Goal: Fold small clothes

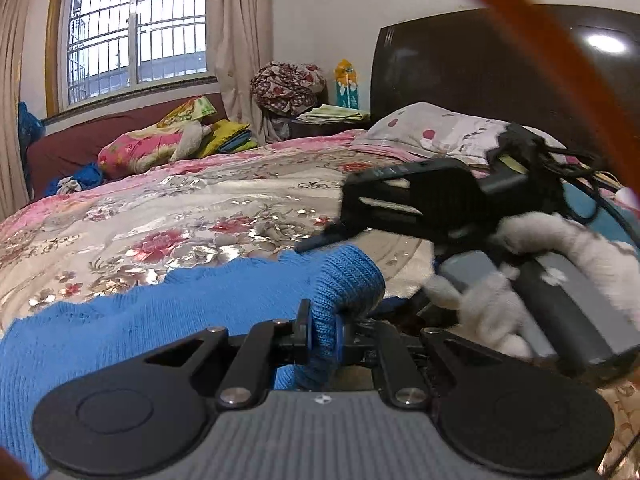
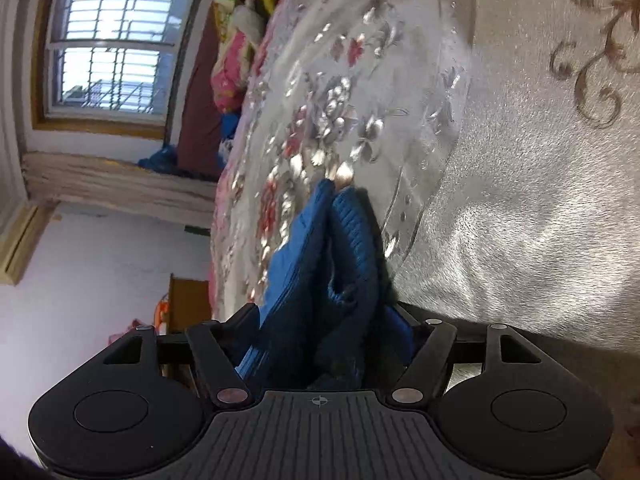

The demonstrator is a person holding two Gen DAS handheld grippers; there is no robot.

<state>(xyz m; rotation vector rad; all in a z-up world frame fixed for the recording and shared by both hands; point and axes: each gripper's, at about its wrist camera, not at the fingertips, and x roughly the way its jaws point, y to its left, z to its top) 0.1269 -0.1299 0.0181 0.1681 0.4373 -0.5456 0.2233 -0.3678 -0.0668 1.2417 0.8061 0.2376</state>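
A blue knit garment lies on the floral bedspread in the left wrist view. My left gripper is shut on a ribbed fold of it, which loops up over the jaws. The right gripper comes in from the right just above the cloth's far edge, held by a hand in a fuzzy white glove. The right wrist view is rolled on its side. There the right gripper stands wide, with bunched blue garment lying loose between its fingers.
A dark headboard and a spotted pillow are at the right. Piled bedding lies by the window. A floral bundle and an orange bottle stand on a side table. A blurred orange strap crosses the top right.
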